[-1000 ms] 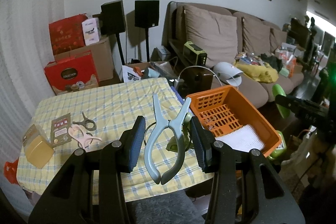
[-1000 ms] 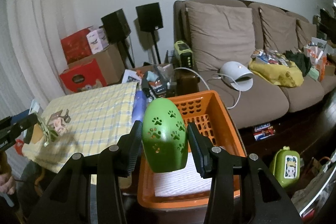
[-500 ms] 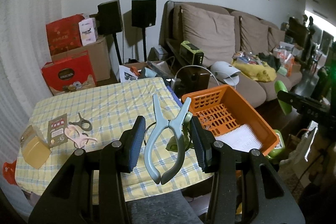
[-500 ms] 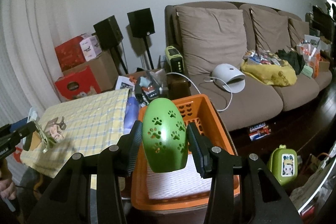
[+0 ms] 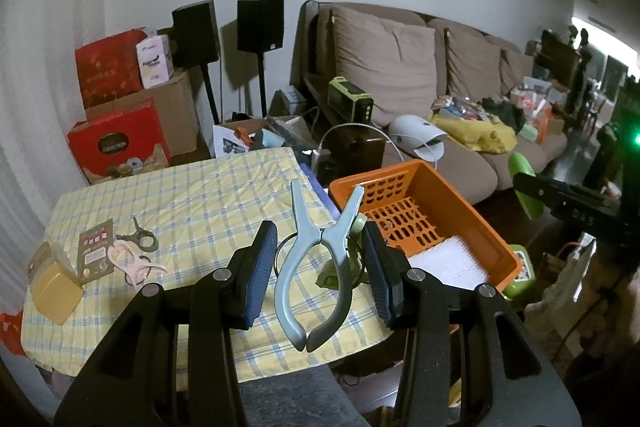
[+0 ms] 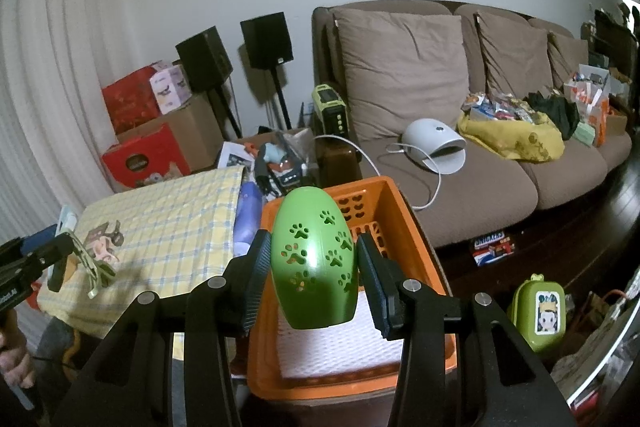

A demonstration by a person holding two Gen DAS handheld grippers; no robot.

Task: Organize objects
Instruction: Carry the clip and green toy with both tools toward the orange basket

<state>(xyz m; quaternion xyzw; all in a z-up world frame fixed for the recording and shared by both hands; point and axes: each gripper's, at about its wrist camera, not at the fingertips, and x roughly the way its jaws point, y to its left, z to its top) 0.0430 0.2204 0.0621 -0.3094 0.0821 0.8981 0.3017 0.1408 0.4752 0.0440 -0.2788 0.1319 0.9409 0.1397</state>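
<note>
My left gripper is shut on a pale grey-blue spring clip and holds it in the air over the near edge of the yellow checked table. A metal ring and a small green piece hang beside the clip. In the right wrist view my right gripper is shut on a green egg-shaped case with paw-print holes. It hovers over the orange basket, which has a white mat on its floor. The basket stands just right of the table.
On the table's left part lie a yellow box, a printed packet, a dark clip and a pink clip. A brown sofa stands behind. A green lunch case sits on the floor at the right.
</note>
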